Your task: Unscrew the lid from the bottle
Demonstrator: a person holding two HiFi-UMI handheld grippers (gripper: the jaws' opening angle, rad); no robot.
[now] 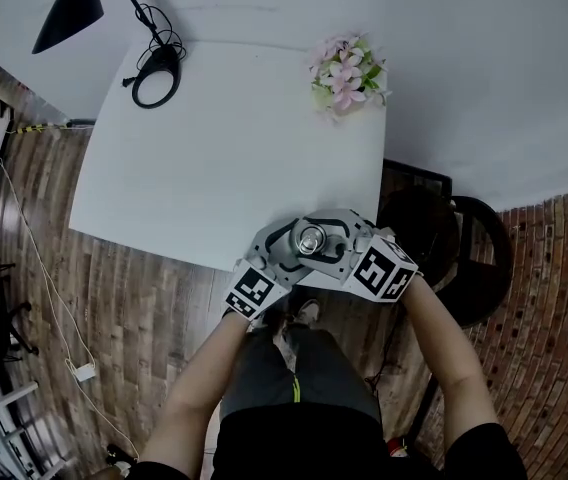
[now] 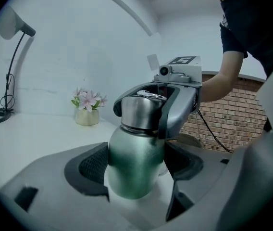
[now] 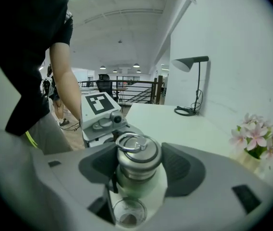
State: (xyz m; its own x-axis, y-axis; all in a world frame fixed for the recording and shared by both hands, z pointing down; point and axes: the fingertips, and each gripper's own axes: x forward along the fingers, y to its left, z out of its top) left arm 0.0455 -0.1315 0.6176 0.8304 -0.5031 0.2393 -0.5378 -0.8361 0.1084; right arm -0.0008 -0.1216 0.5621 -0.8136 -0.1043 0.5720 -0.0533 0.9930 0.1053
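We see the white table (image 1: 214, 158) first, standing on a floor (image 1: 114, 308) of brick-patterned boards. Just beyond the table's right edge is a dark round chair (image 1: 444, 238). The person's forearms (image 1: 204, 378) reach up from the bottom of the head view and meet at the table's near edge. A black lamp (image 1: 69, 8) leans over the far left corner, with its ring base and coiled cord on the tabletop.

The left gripper (image 1: 294, 246) and right gripper (image 1: 336, 246) face each other at that near edge, their marker cubes turned outward. A small pot of pink flowers (image 1: 347, 73) stands at the far right corner, well apart from them.

We find the green bottle (image 2: 134, 162) upright between the two grippers. It is at the table's near edge and is carried by them, not standing on the top. In the left gripper view the jaws are clamped on the bottle's rounded body, one dark pad on each side. In the right gripper view the jaws are closed on the steel lid (image 3: 137, 160), which sits on the bottle's neck. The smallest thing we can make out is the wire ring (image 3: 129, 142) lying flat on top of the lid.
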